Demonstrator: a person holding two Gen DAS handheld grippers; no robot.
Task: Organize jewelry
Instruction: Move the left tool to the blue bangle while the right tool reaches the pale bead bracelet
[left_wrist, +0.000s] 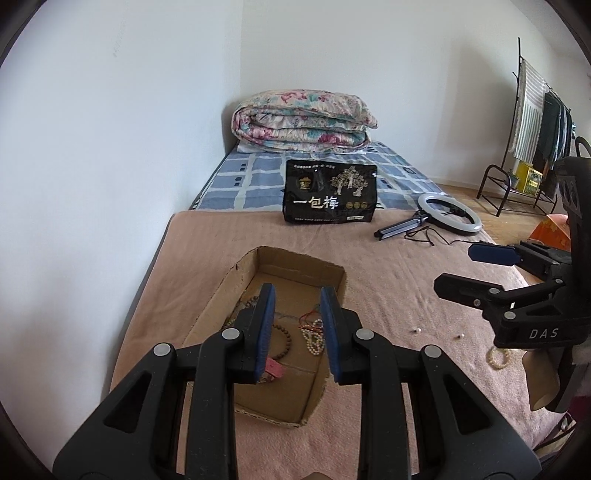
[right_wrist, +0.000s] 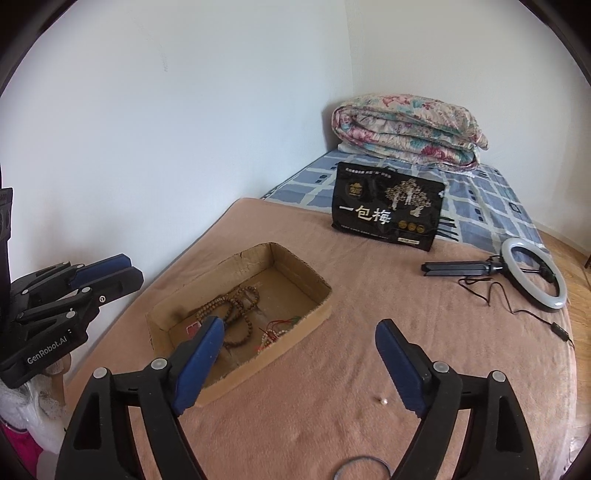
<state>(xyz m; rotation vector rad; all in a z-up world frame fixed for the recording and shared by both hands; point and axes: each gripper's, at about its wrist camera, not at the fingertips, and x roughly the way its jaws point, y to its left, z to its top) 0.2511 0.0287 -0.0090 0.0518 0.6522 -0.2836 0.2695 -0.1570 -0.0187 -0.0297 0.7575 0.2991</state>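
An open cardboard box (left_wrist: 300, 258) (right_wrist: 306, 280) lies on the pink blanket. Inside it are a brown bead strand (right_wrist: 236, 314) (left_wrist: 284, 341), a pearl strand (left_wrist: 314, 341) and a red cord (left_wrist: 310, 317). My left gripper (left_wrist: 297, 291) (right_wrist: 133, 268) hovers above the box, its jaws a narrow gap apart with nothing between them. My right gripper (right_wrist: 301, 325) (left_wrist: 469, 271) hangs over the blanket right of the box, wide open with nothing in it. Two loose pearls (left_wrist: 418, 329) (right_wrist: 384, 401) and a pearl bracelet (left_wrist: 498, 358) lie on the blanket. A thin dark hoop (right_wrist: 364, 469) shows at the bottom edge.
A black snack bag (left_wrist: 330, 194) stands behind the box. A ring light (left_wrist: 448, 214) with its cable lies at the bed's right edge. A folded floral quilt (left_wrist: 303, 122) sits in the far corner. The wall runs along the left; a clothes rack (left_wrist: 535, 129) stands right.
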